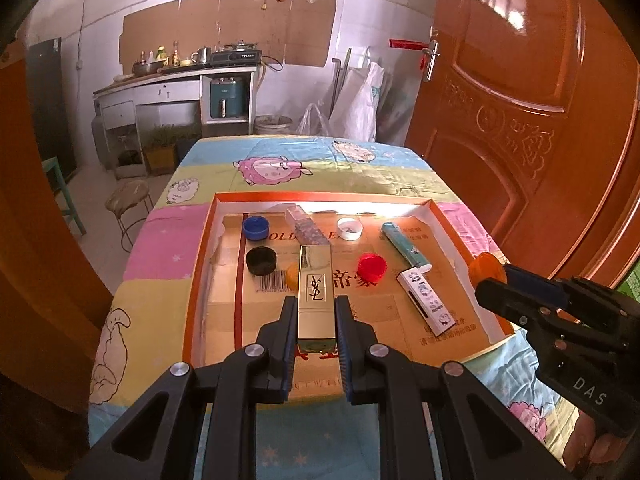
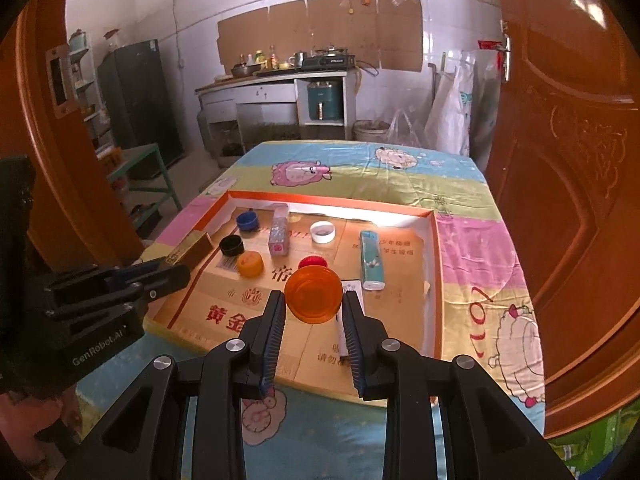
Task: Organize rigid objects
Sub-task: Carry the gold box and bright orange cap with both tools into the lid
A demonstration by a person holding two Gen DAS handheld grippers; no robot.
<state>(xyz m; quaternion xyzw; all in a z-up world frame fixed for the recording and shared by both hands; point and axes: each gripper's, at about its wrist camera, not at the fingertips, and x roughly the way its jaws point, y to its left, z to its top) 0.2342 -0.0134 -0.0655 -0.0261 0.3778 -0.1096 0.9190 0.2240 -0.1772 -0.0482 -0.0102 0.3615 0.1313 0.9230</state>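
My left gripper point(image 1: 315, 308) is shut on a gold YSL box point(image 1: 315, 292) and holds it above the near part of the orange-rimmed cardboard tray point(image 1: 320, 197). My right gripper point(image 2: 314, 300) is shut on an orange cap point(image 2: 314, 294), held above the tray's front; it also shows in the left wrist view point(image 1: 486, 270). In the tray lie a blue cap point(image 1: 255, 227), black cap point(image 1: 261, 260), red cap point(image 1: 372, 267), white cap point(image 1: 349, 229), a small orange cap point(image 2: 250, 264), a clear box point(image 1: 307, 227), a teal lighter point(image 1: 405, 244) and a white printed box point(image 1: 427, 301).
The tray sits on a table with a cartoon sheep cloth point(image 1: 280, 168). A brown door point(image 1: 520, 120) stands close on the right. A stool point(image 1: 130, 200) and green chair point(image 2: 144, 172) stand left of the table. A kitchen counter point(image 1: 180, 76) is at the back.
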